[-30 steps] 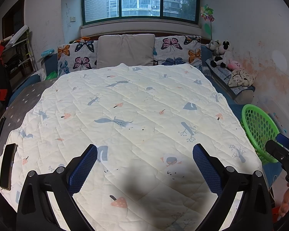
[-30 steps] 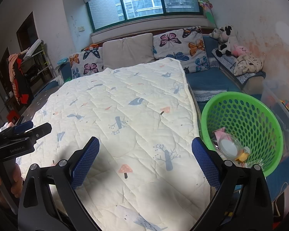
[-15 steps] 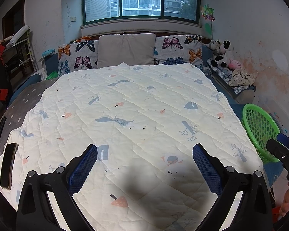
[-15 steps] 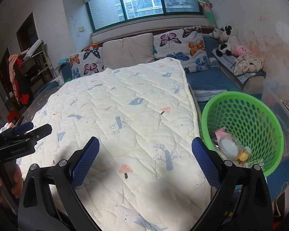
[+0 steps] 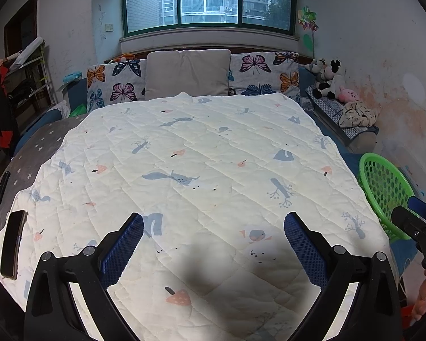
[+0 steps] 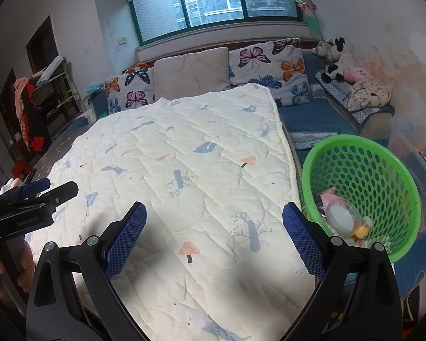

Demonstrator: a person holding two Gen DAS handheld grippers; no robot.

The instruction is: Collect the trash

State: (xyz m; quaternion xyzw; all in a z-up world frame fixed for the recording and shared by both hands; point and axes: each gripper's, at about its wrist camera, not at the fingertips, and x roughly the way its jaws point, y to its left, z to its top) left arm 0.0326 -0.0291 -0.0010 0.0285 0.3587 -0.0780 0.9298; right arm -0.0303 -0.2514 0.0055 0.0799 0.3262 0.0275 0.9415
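Green basket (image 6: 363,190) beside bed holds trash (image 6: 340,216); I have L hand-held gripper (image 5: 213,244) and R hand-held gripper (image 6: 214,238) both spread, empty over quilt (image 5: 213,170); next: scan for leftovers.

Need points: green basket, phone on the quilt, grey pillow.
green basket (image 6: 406,183), right wrist view, on the far inner wall.
phone (image 5: 12,243), left wrist view, on the middle of its dark screen.
grey pillow (image 5: 187,74), left wrist view, on the centre of its front face.
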